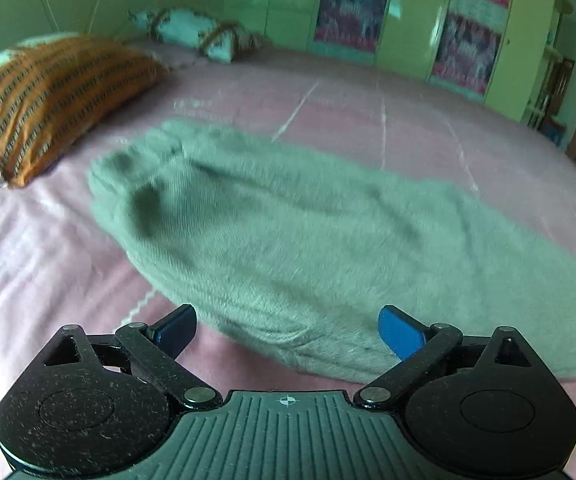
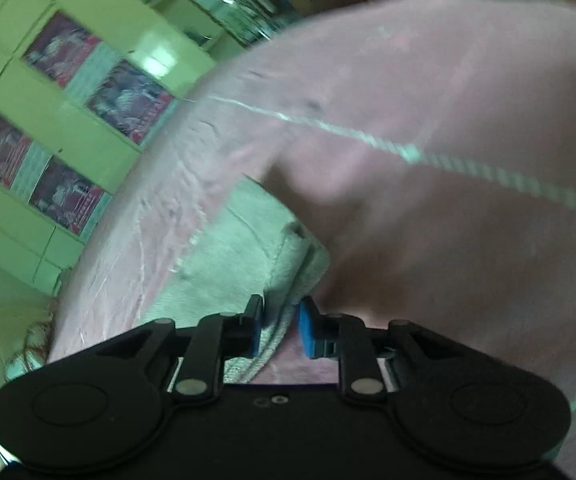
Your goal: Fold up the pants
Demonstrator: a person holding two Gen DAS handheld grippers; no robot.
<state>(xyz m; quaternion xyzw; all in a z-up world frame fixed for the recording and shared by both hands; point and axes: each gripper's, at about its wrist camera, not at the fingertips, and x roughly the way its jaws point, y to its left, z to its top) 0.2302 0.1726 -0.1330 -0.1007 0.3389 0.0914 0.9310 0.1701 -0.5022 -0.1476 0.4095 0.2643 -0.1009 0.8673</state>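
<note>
The pale green pants (image 1: 288,232) lie stretched across the pink bed, one end bunched at the far left and the rest running off to the right. My left gripper (image 1: 288,328) is open and empty, its blue pads just above the near edge of the pants. In the right wrist view my right gripper (image 2: 280,324) is shut on a folded edge of the pants (image 2: 288,272), with the fabric running between the blue pads.
The pink bedsheet (image 1: 48,264) covers the bed. An orange striped pillow (image 1: 48,96) lies at the far left and a light patterned bolster (image 1: 196,36) at the back. Green wardrobe doors (image 1: 408,20) stand behind the bed, and they also show in the right wrist view (image 2: 48,92).
</note>
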